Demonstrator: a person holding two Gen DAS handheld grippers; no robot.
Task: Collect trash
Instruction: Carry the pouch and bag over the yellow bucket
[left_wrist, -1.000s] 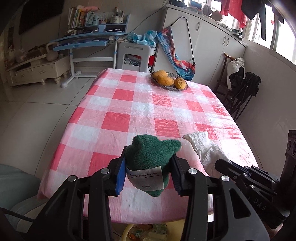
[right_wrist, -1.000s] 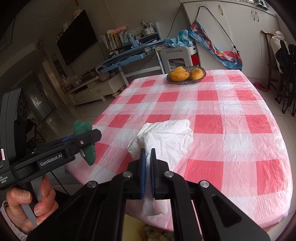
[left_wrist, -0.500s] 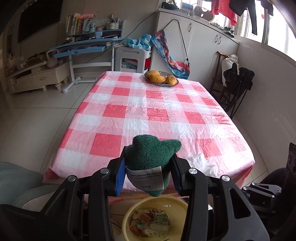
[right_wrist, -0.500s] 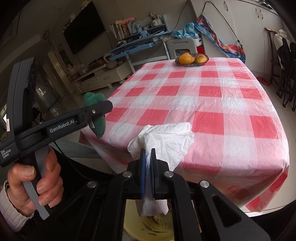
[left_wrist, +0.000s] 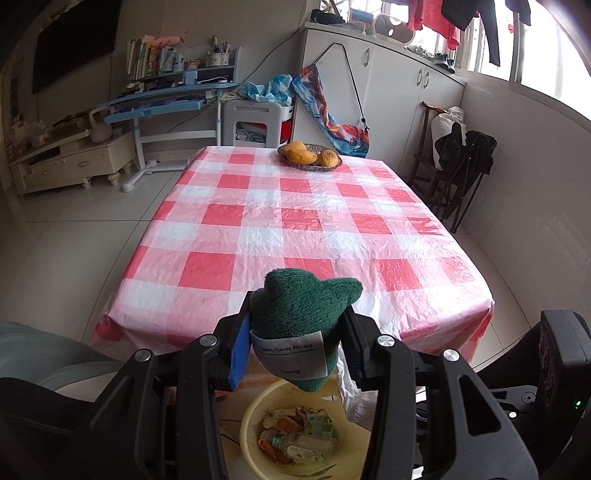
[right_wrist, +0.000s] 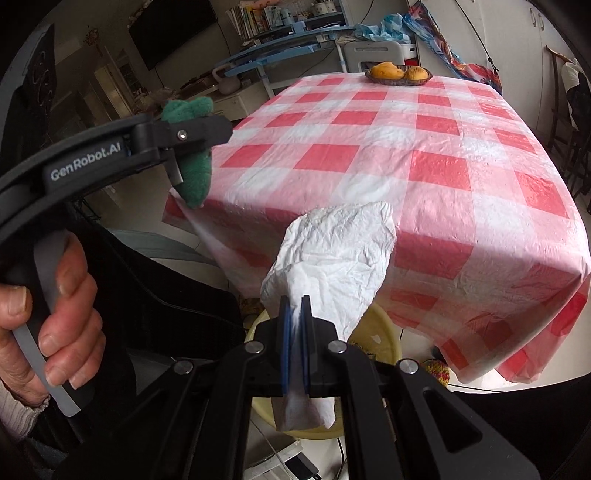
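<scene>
The right gripper (right_wrist: 294, 334) pinches a crumpled white tissue (right_wrist: 332, 258) between its blue pads, low in the centre of the right wrist view. The tissue hangs above the yellow basin (left_wrist: 306, 432), which sits on the floor at the bottom of the left wrist view and already holds some trash. I judge the step is to drop it there: lower the tissue until it is over the middle of the basin, then release. The left gripper (left_wrist: 295, 343) clamps a green plush toy (left_wrist: 303, 317), lower centre of its frame, in front of the checked table (left_wrist: 295, 229); I judge it should keep aside.
</scene>
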